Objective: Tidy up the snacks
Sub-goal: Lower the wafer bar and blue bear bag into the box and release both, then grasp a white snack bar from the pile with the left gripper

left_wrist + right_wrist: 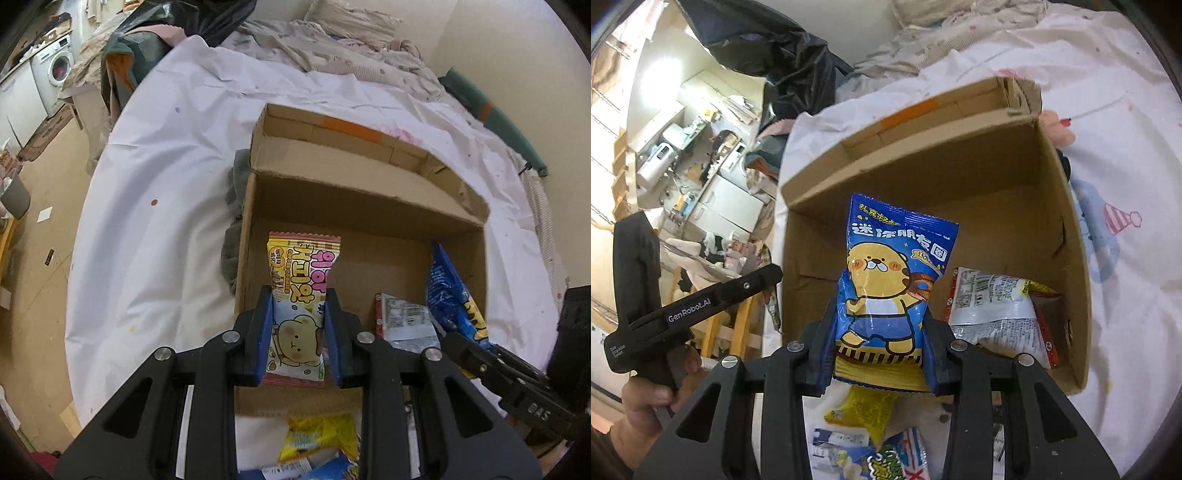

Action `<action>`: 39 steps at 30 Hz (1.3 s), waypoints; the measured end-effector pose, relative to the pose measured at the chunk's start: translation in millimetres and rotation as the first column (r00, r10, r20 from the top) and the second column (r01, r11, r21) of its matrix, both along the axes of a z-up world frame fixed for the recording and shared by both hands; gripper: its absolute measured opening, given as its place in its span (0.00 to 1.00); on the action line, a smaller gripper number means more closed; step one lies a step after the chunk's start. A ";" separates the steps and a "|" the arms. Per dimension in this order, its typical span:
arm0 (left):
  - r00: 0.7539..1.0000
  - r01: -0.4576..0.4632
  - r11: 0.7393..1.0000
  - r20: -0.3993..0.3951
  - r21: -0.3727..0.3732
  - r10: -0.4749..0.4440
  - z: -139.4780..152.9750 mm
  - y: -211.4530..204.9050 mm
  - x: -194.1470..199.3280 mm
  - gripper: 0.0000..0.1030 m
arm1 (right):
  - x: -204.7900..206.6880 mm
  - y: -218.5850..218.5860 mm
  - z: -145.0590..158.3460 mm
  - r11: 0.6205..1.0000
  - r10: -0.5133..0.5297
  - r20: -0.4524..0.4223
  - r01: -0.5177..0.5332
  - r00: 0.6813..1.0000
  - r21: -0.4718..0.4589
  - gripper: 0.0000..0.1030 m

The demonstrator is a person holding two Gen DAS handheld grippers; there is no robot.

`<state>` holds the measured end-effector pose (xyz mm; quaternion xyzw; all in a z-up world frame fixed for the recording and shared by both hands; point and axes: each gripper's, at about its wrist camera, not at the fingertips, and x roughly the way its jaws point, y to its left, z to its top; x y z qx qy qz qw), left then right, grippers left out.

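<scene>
white sheet [147, 229] on bed | rumpled blanket [332, 51] | washing machine [59, 70] (far left) | black bag [768, 48]

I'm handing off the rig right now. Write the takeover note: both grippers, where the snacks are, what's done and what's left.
Left gripper: shut on the pink-and-yellow bear cookie packet, held over the cardboard box.
Right gripper: shut on the blue bear snack bag, also over the box.
Done: a red-and-white packet already lies in the box.
Left: put both held packs in, then collect the yellow packet and other snacks lying on the sheet in front of the box.
</scene>
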<state>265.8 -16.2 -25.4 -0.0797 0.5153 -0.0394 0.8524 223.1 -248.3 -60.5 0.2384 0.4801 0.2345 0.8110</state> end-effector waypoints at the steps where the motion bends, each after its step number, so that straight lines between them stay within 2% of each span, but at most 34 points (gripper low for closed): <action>1: 1.000 0.001 1.000 -0.009 -0.006 -0.001 -5.0 -0.1 2.0 0.22 | 1.3 1.9 -2.8 1.000 0.005 -0.009 -0.005 1.000 0.001 0.38; 4: 0.999 -0.002 0.999 -0.046 -0.034 0.001 -21.6 0.3 7.7 0.22 | 3.2 6.8 -6.1 1.000 0.019 -0.013 -0.019 1.000 0.007 0.40; 8: 0.998 0.000 1.000 -0.060 -0.013 -0.001 -31.3 -2.6 8.3 0.22 | 9.1 10.9 -8.6 1.000 0.019 -0.022 -0.018 1.000 0.025 0.43; 9: 0.998 -0.005 1.000 -0.059 -0.005 0.005 -32.9 -2.6 8.0 0.23 | 10.5 11.2 -10.0 1.000 0.017 -0.028 -0.016 0.999 0.027 0.47; 11: 0.997 -0.001 1.000 -0.074 -0.009 0.000 -36.8 -2.8 8.8 0.36 | 12.3 8.7 -11.7 1.000 -0.007 -0.031 0.007 1.000 0.010 0.67; 12: 0.996 0.011 0.999 -0.087 -0.031 -0.014 -38.2 -3.3 9.7 0.40 | 12.1 6.9 -12.0 1.000 -0.018 -0.030 0.018 0.999 0.009 0.71; 13: 0.995 0.023 0.999 -0.096 -0.049 -0.028 -38.6 -4.4 10.1 0.47 | 12.7 4.0 -12.5 1.000 -0.029 -0.033 0.029 0.999 0.011 0.74; 15: 0.994 0.036 0.998 -0.099 -0.059 -0.042 -36.8 -7.5 9.0 0.57 | 12.7 -0.8 -12.9 0.999 -0.043 -0.038 0.044 0.998 0.018 0.74; 17: 0.995 0.044 0.998 -0.087 -0.047 -0.048 -33.0 -11.3 6.3 0.67 | 11.6 -6.0 -12.9 0.998 -0.059 -0.039 0.060 0.998 0.027 0.74; 19: 0.997 0.044 0.999 -0.060 -0.018 -0.045 -28.1 -13.7 3.4 0.73 | 11.1 -10.0 -12.7 0.997 -0.069 -0.042 0.071 0.997 0.038 0.74; 22: 0.999 0.038 0.999 -0.028 0.000 -0.038 -22.0 -12.7 1.1 0.73 | 10.3 -13.1 -11.6 0.996 -0.076 -0.039 0.078 0.996 0.045 0.74; 29: 1.000 0.029 0.999 -0.006 -0.019 -0.030 -9.2 -2.9 -12.2 0.73 | 5.3 -16.1 -5.5 0.996 -0.077 -0.028 0.078 0.997 0.052 0.74; 33: 1.000 -0.004 0.994 0.012 -0.105 0.006 2.7 18.5 -36.5 0.78 | -3.3 -18.8 -3.2 0.995 -0.086 -0.032 0.087 0.996 0.055 0.74; 36: 0.998 -0.069 0.993 -0.019 -0.100 0.067 -5.1 37.3 -61.0 0.84 | -13.6 -21.5 -1.0 0.995 -0.091 -0.032 0.092 0.995 0.049 0.74; 38: 0.993 -0.093 0.991 -0.084 -0.097 0.085 -19.4 46.4 -75.2 0.84 | -20.3 -23.7 -0.8 0.994 -0.097 -0.038 0.099 0.995 0.046 0.74; 39: 0.985 -0.110 0.989 -0.141 -0.096 0.096 -32.2 51.9 -83.8 0.84 | -23.2 -24.7 -0.8 0.994 -0.099 -0.042 0.101 0.994 0.045 0.74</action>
